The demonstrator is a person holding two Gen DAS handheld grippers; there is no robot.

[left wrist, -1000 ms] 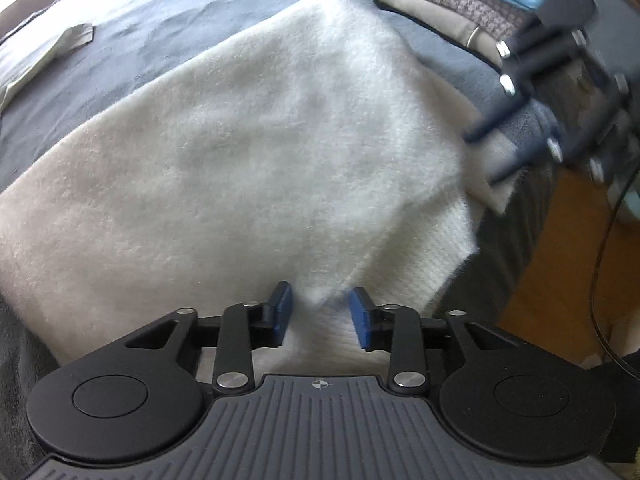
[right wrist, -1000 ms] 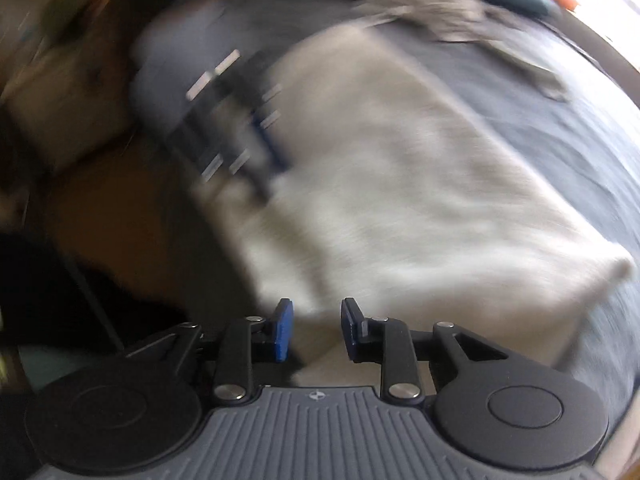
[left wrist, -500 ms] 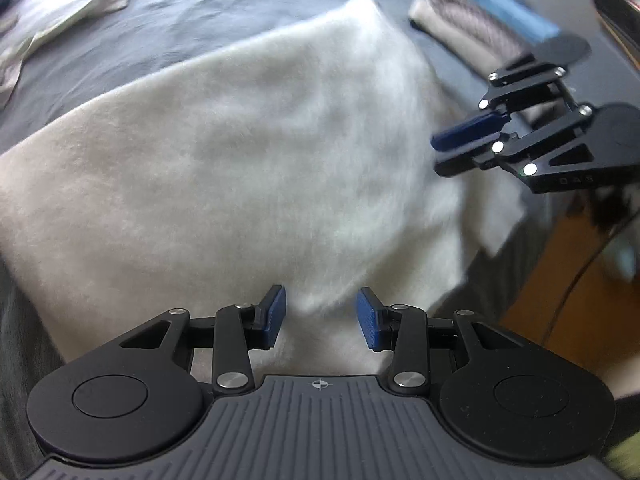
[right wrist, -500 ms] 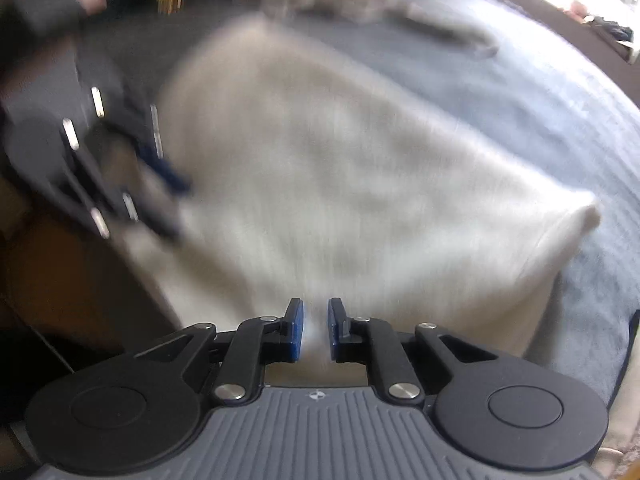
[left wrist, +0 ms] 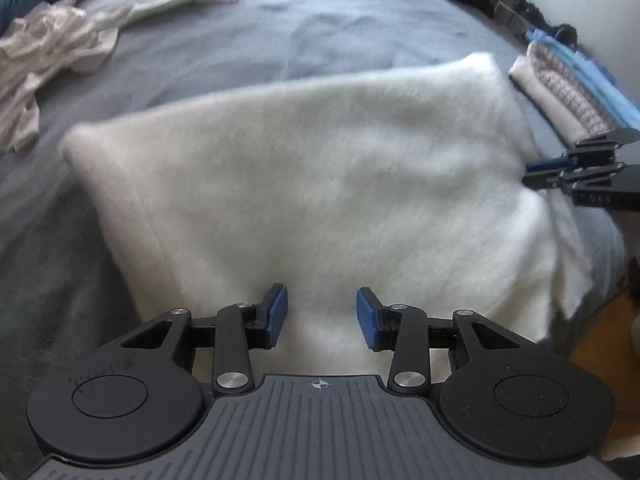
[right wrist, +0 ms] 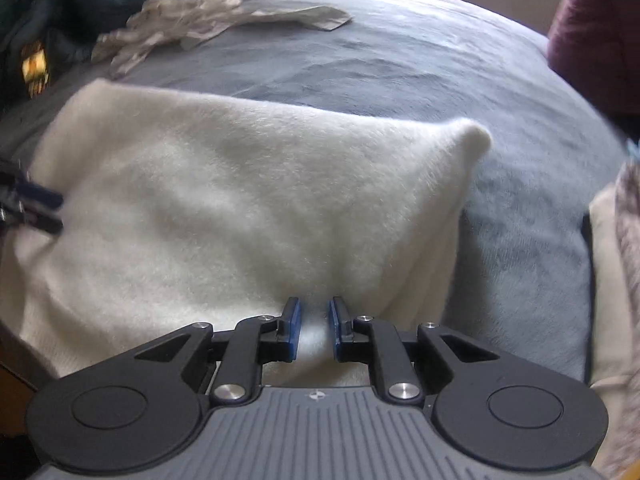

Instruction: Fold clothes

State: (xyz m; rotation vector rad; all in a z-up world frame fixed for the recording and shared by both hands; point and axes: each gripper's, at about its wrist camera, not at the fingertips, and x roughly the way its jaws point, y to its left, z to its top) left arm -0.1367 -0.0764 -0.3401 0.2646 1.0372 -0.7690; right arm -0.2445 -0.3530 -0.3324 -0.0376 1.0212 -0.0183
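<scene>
Jaws of the left gripper (left wrist: 322, 318) stand spread over the near edge of the white fleece garment (left wrist: 320, 184), gripping nothing; jaws of the right gripper (right wrist: 315, 328) are nearly closed, pinching a fold of its near edge. The garment lies part-folded on the grey bed (left wrist: 320, 28). Folded clothes (left wrist: 568, 92) are stacked beside it; crumpled clothes (left wrist: 48, 52) apparently still await folding.

Grey bed (left wrist: 360, 20): white sweater (left wrist: 320, 200), crumpled clothes (left wrist: 48, 52), folded stack (left wrist: 568, 84).
</scene>
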